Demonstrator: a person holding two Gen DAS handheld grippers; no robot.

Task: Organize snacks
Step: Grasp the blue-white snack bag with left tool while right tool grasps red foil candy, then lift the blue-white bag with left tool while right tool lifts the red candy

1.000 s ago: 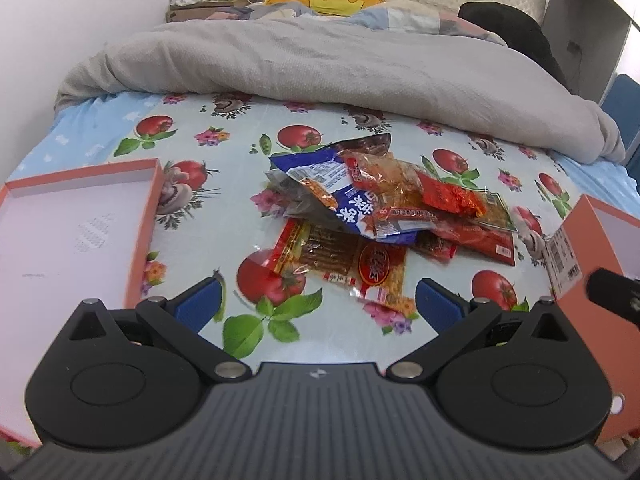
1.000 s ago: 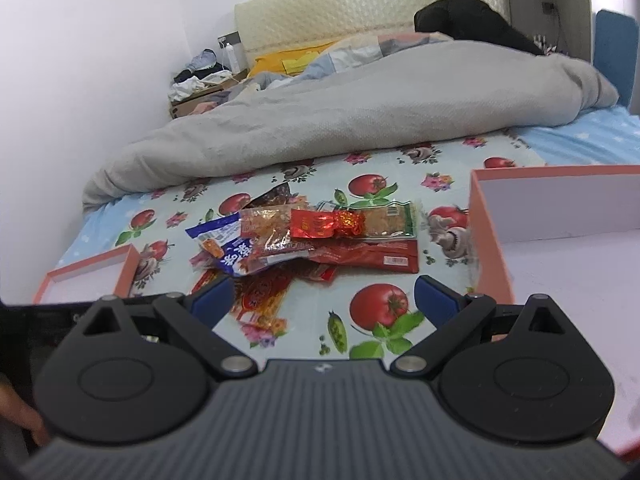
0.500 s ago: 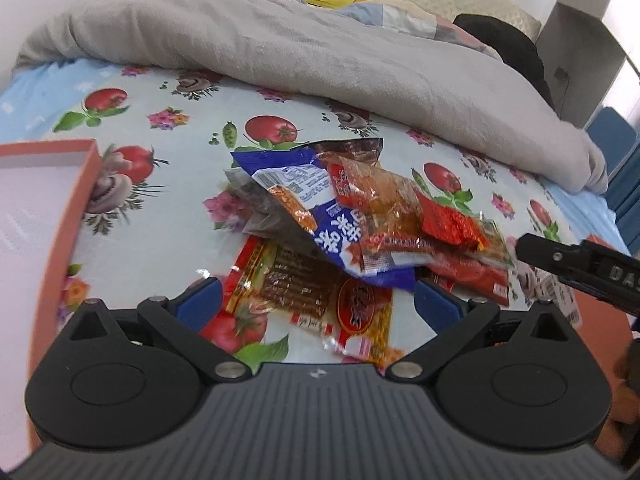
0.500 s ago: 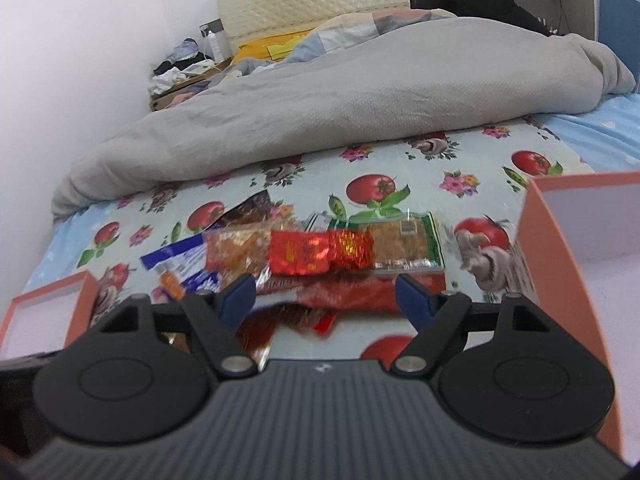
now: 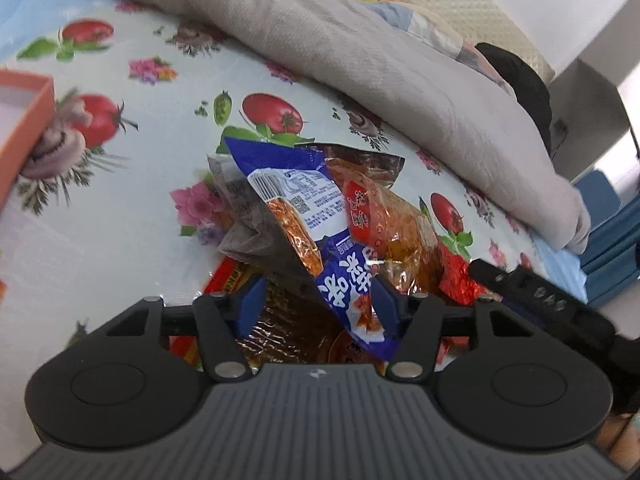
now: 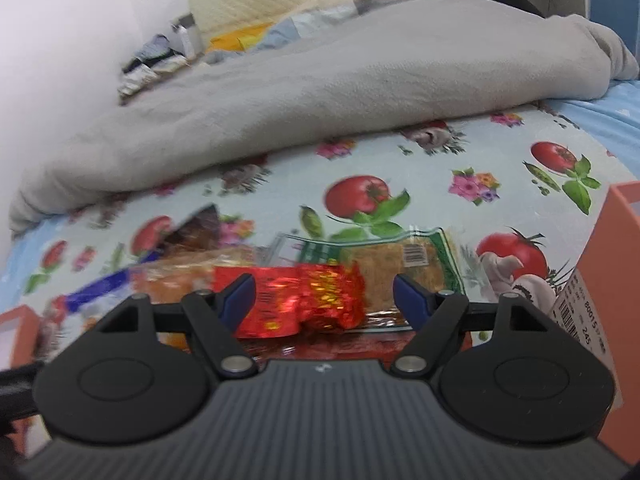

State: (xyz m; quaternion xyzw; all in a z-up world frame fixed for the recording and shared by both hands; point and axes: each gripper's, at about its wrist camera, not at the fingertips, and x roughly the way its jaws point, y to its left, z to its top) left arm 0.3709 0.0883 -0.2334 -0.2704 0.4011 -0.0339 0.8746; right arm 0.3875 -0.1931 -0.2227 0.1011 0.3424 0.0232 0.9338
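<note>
within 1 second both tools had closed in on the snack pile (image 5: pixel 320 240). the left gripper (image 5: pixel 318 304) narrowed around the blue packet (image 5: pixel 344 292); the right gripper (image 6: pixel 324 298), still wide, straddled the red foil packet (image 6: pixel 304 300). sorting seemed about to begin.

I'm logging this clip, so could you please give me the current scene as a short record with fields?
surface: tomato-print cloth on a bed
snacks: one overlapping pile
left gripper: open, jaws astride the blue packet
right gripper: open, jaws astride the red foil packet
boxes: left box and right box, both orange
behind: grey blanket
</note>
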